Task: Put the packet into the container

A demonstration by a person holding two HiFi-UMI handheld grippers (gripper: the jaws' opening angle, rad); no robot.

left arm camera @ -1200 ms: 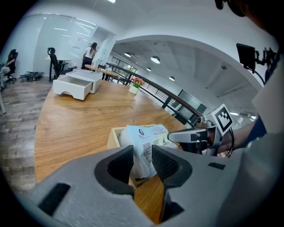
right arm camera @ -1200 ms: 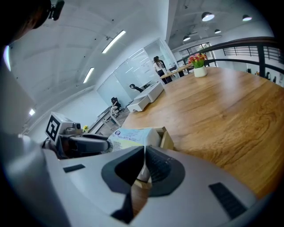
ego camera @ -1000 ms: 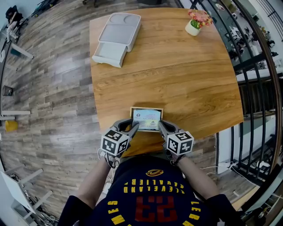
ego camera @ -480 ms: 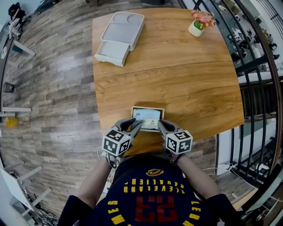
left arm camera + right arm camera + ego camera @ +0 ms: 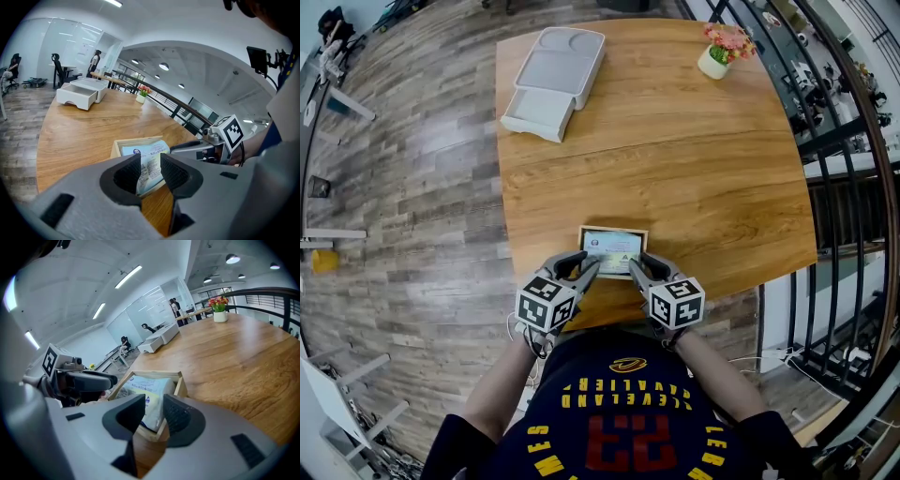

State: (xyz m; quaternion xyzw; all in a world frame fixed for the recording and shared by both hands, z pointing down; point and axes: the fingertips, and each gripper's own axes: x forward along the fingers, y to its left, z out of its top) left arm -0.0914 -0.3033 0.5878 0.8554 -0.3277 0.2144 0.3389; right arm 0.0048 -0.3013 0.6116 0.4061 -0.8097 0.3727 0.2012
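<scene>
A pale blue and white packet (image 5: 612, 250) lies inside a shallow wooden container (image 5: 612, 230) near the table's front edge. My left gripper (image 5: 589, 265) is at the container's near left corner, its jaws apart; in the left gripper view the packet (image 5: 145, 151) shows beyond the gap of this gripper (image 5: 150, 169). My right gripper (image 5: 636, 266) is at the near right corner. Its jaws have just been opening. In the right gripper view the packet's corner (image 5: 150, 385) sits between the jaws of the right gripper (image 5: 153, 416), and the pads do not press on it.
The wooden table (image 5: 675, 159) carries a white lidded tray (image 5: 553, 80) at the far left and a small flower pot (image 5: 717, 52) at the far right. A black railing (image 5: 844, 187) runs along the right side. The table's front edge is just under both grippers.
The right gripper's jaws have parted, letting go of the packet's corner. The left gripper and the container stay where they were.
</scene>
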